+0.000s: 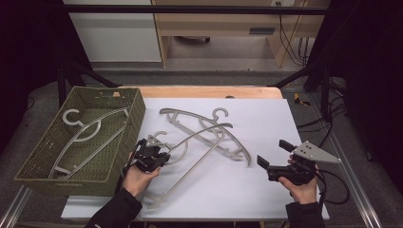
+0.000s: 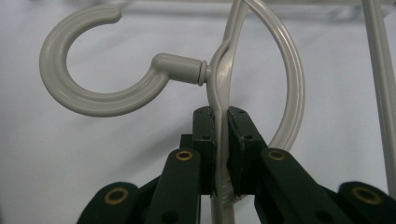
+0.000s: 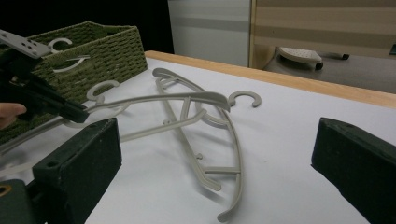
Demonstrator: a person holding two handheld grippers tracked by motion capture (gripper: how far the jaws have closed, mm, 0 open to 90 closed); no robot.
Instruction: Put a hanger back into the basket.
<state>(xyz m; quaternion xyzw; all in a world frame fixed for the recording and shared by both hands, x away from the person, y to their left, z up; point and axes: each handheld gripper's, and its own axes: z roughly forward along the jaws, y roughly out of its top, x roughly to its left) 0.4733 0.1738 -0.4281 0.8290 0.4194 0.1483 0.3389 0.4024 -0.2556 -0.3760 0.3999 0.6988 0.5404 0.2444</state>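
Note:
My left gripper (image 1: pixel 151 154) is shut on a light grey plastic hanger (image 1: pixel 209 129), gripping its frame just below the hook's neck. In the left gripper view the two pads (image 2: pixel 204 130) pinch the thin frame and the hook (image 2: pixel 93 100) curls off to the left. This hanger is tilted up off the white sheet at the gripped end. A second grey hanger (image 1: pixel 237 147) lies flat beneath it. My right gripper (image 1: pixel 274 153) is open at the right with nothing between its jaws, and it faces both hangers (image 3: pixel 163 99) from a distance.
A green woven basket (image 1: pixel 135 111) stands at the left with a third hanger (image 1: pixel 90 133) inside. The white sheet (image 1: pixel 266 118) covers a wooden table whose far edge (image 1: pixel 209 91) shows. Black frame bars run along both sides.

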